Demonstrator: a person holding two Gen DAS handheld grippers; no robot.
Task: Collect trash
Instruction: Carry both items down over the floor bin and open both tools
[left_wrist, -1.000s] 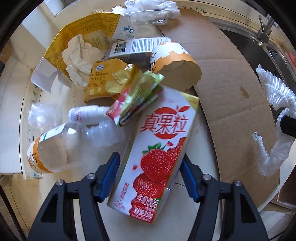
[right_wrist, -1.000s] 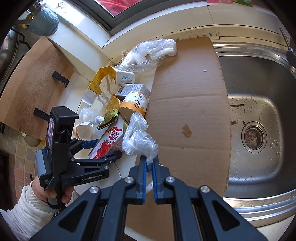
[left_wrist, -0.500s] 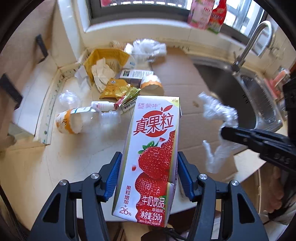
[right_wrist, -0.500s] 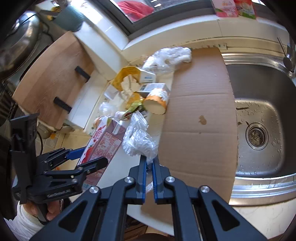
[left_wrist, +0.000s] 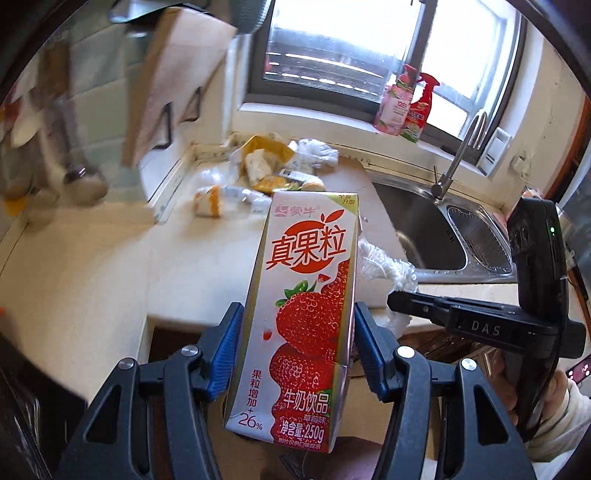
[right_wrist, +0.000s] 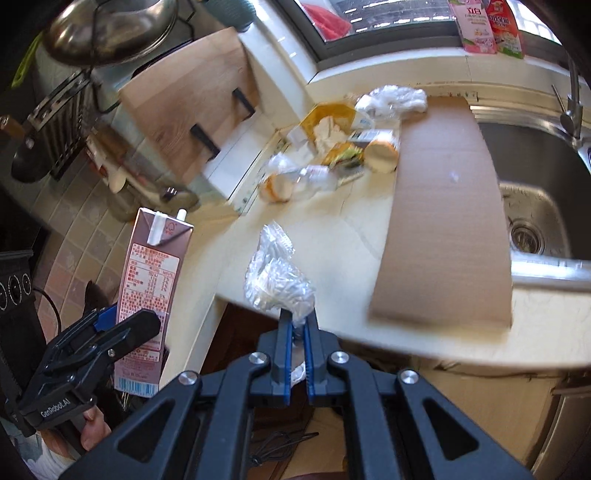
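My left gripper (left_wrist: 298, 317) is shut on a strawberry milk carton (left_wrist: 306, 314), held upright in the air in front of the counter edge; it also shows in the right wrist view (right_wrist: 147, 288). My right gripper (right_wrist: 297, 317) is shut on a crumpled clear plastic wrapper (right_wrist: 275, 280), also off the counter; the wrapper shows in the left wrist view (left_wrist: 384, 269) beside the carton. A pile of trash (right_wrist: 332, 147) lies at the back of the counter: a yellow box, a plastic bottle (right_wrist: 295, 181), a paper cup, wrappers, a white bag.
A sheet of cardboard (right_wrist: 447, 206) lies on the counter (left_wrist: 92, 273) beside the steel sink (right_wrist: 539, 192) with its tap (left_wrist: 458, 155). A wooden board (right_wrist: 188, 99) leans at the left wall. Spray bottles (left_wrist: 406, 103) stand on the windowsill.
Both grippers have pulled back and up from the counter with the carton and the wrapper held. The trash pile and sink now look farther away.
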